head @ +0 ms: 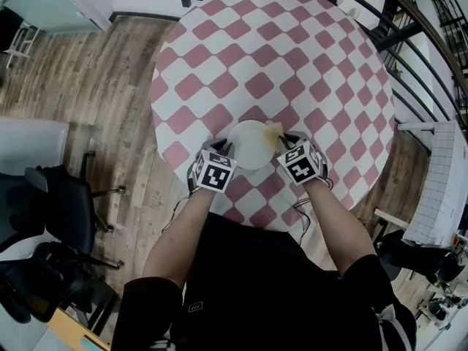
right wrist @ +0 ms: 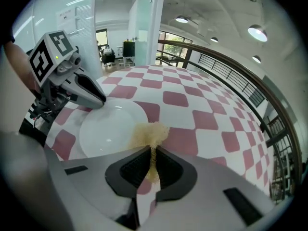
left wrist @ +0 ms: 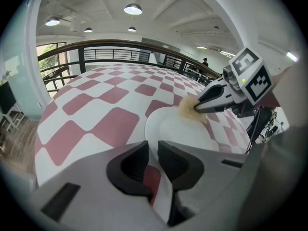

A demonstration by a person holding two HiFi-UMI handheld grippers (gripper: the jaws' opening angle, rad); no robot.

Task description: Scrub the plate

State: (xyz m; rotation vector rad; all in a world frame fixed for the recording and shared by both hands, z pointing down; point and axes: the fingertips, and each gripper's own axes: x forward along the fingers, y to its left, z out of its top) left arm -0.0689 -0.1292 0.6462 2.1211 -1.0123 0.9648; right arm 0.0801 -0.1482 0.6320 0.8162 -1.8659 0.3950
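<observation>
Two closed grips: your left gripper (left wrist: 153, 147) pinches the white plate (left wrist: 192, 134) at its near-left rim; your right gripper (right wrist: 152, 150) holds a tan scrubber (right wrist: 150, 133) on its right rim.

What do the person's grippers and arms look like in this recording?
The left gripper and right gripper match. Each has a grey body, jaws lined in black, and dark tapered tips. Each carries a cube with black-and-white square markers and a small green light. Thin dark cables trail from the grippers. The person wears a black short-sleeved top.
</observation>
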